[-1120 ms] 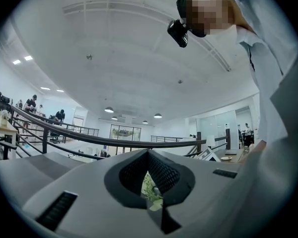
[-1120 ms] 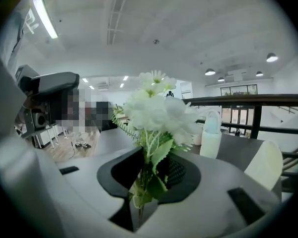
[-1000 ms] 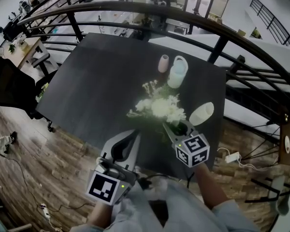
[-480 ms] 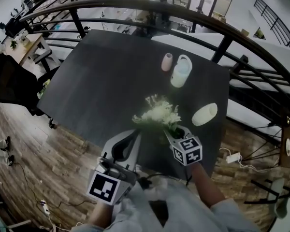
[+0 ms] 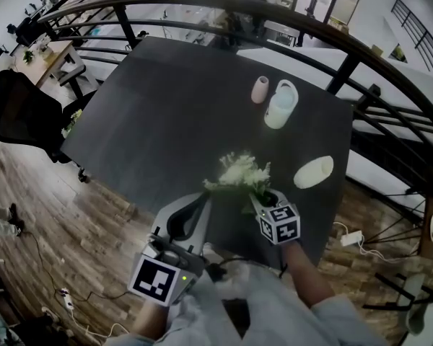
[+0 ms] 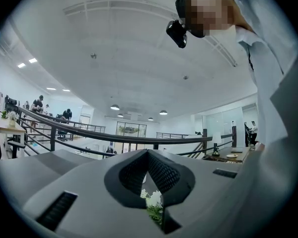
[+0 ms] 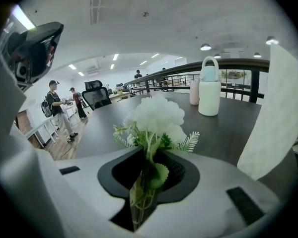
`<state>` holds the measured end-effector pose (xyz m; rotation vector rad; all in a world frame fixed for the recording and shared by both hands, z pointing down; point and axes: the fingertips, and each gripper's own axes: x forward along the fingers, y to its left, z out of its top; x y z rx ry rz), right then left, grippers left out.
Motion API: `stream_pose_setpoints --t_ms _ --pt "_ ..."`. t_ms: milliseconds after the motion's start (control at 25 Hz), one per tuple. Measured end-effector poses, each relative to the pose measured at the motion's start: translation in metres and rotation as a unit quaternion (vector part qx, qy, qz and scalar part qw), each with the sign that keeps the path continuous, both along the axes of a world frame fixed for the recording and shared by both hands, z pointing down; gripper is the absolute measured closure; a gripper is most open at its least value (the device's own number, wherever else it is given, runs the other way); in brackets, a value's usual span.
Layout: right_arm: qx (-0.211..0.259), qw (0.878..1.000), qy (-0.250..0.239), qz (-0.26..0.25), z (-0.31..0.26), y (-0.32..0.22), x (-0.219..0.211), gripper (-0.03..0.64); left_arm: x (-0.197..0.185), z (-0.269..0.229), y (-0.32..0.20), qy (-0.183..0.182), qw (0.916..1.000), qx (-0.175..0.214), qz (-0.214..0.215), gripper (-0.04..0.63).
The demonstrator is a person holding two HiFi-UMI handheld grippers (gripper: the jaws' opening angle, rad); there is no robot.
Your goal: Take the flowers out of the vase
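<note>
The right gripper (image 5: pixel 262 195) had sunk toward the table (image 5: pixel 166 107), jaws closing on the white flowers (image 5: pixel 239 171)' stems; vase (image 5: pixel 313 172) lay on its side nearby; left gripper (image 5: pixel 200 200) idle, jaws pressed together; removal looked done.

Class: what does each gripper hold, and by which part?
The right gripper holds the flowers by their stems, its jaws closing on them. The left gripper holds nothing.

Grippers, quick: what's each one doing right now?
Left gripper: shut, empty.
Right gripper: jaws closing, gripping the flowers by their stems.
</note>
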<state>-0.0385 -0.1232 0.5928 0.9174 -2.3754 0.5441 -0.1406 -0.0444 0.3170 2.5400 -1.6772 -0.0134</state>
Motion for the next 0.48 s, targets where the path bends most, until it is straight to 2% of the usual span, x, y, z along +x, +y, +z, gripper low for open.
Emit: stream_pose_setpoints --t_ms 160,400,480 --pt "0.002 1.000 0.010 0.001 0.0060 -0.0030 0.0027 0.514 0.0012 0.0001 -0.0036 0.000 1.0000 -0.001 -0.001 0.595" --pt "0.002 1.000 0.011 0.005 0.0069 -0.0027 0.0045 0.434 0.0049 0.0002 -0.0064 0.002 1.0000 -0.002 0.004 0.595" --pt "0.005 1.000 0.008 0.005 0.0037 -0.0025 0.0044 0.433 0.0060 -0.0001 -0.0075 0.001 1.0000 -0.003 0.007 0.595"
